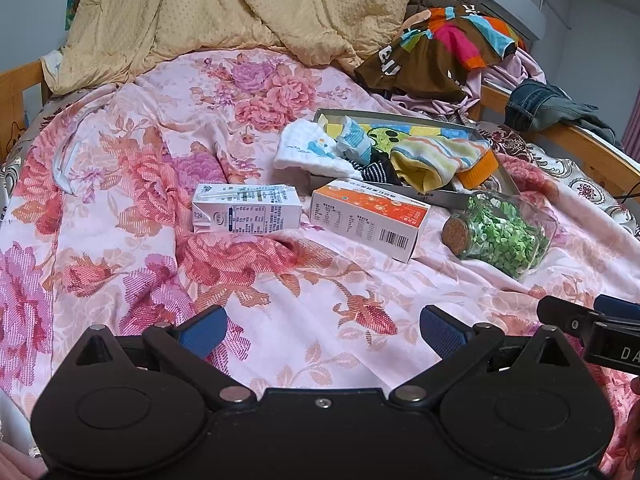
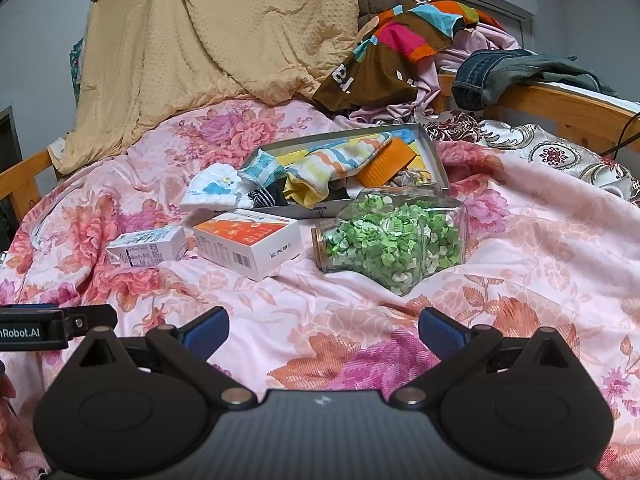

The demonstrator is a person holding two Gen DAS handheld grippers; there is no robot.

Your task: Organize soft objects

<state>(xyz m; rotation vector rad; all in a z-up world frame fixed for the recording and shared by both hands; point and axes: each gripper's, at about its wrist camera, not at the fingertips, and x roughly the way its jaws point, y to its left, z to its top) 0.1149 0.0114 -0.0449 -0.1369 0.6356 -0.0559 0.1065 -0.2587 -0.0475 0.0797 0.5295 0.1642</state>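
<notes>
both tools open and empty over a cluttered bed

the left tool hangs low over the floral bedspread with its blue pads spread wide and nothing between them. the right tool sits just beside it, equally wide open and empty (each tool's edge shows in the other's view).

the soft things lie well ahead of both tools, gathered in and around a shallow grey tray on the bed. a striped sock in yellow, orange and blue lies across the tray, touching an orange ribbed cap or lid. a dark striped sock lies at the tray's near left corner. a white cloth with blue and yellow print hangs over the tray's left edge onto the bedspread.

in front of the tray sit three hard items: a small milk carton on its side at the left, an orange and white box in the middle, and a corked glass jar of green paper bits lying on its side at the right, its far end up against the tray's near wall.

a beige quilt is heaped at the far end of the bed, with a pile of colourful clothes to its right.
</notes>
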